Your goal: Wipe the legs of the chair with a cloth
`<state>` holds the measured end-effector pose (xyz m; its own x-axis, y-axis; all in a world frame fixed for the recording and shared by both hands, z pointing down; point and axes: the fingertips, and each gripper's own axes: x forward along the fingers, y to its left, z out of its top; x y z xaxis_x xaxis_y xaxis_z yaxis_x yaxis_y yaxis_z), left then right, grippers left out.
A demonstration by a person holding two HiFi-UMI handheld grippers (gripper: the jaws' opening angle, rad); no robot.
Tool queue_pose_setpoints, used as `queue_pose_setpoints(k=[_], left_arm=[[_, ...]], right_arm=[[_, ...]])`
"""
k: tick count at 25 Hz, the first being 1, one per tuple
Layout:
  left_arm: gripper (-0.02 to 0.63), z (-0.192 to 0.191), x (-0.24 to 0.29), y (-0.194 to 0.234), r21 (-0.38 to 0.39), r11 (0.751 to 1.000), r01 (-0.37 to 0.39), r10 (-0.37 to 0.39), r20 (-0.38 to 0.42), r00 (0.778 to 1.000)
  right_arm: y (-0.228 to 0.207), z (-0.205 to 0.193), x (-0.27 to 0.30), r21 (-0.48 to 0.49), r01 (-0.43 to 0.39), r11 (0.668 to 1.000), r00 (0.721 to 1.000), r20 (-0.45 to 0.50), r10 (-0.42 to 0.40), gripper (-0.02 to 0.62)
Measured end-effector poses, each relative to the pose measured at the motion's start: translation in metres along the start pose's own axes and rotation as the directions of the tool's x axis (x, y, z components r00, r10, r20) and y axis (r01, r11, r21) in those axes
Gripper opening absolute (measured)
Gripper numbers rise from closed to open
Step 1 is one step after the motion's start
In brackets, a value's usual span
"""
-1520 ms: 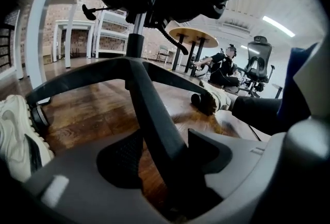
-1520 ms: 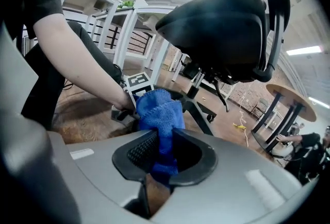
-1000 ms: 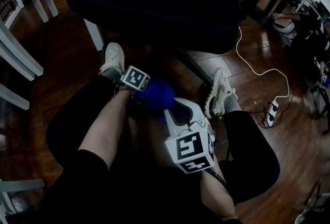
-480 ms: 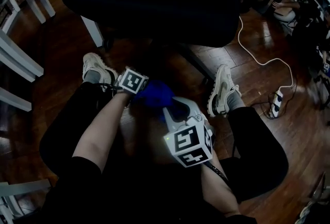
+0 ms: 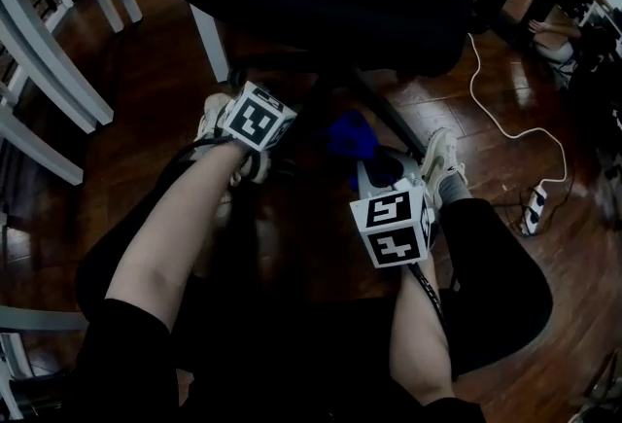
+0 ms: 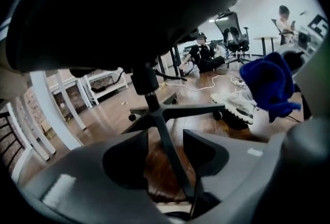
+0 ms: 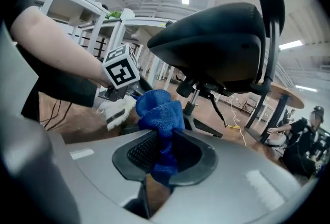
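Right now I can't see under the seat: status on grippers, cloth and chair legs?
Left gripper jaws just opening, empty. Right gripper shut on blue cloth, off the chair legs. Shoe beside them.

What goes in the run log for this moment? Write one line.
left claw: jaws just opening, nothing gripped | right claw: shut on blue cloth | chair base: close ahead
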<state>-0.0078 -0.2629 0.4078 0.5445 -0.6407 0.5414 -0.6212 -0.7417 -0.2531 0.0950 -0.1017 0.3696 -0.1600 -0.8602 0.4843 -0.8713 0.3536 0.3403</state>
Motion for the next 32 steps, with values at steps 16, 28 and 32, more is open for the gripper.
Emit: queue_pose_setpoints(k=[16, 28, 32], left_arm=[[0.21, -0.02, -0.029, 0.009, -0.072, 0.995, -0.067, 0.075, 0.114, 0.991], [0.212, -0.044, -0.02, 0.009, -0.061, 0.995, -0.073, 0.077, 0.079, 0.994], [0.212, -0.042, -0.016, 0.007, -0.054, 0.996, -0.07, 0.073, 0.061, 0.995]], right_arm=[[0.037, 0.026, -0.014, 0.046, -0.073, 0.996, 0.995, 0.076, 0.069, 0.086], [0.054, 0.02, 0.001, 0.027, -0.17, 0.985, 0.984, 0.058, 0.168, 0.086], [0.05, 0.029, 0.007, 0.049, -0.195, 0.98, 0.977, 0.1, 0.19, 0.086]])
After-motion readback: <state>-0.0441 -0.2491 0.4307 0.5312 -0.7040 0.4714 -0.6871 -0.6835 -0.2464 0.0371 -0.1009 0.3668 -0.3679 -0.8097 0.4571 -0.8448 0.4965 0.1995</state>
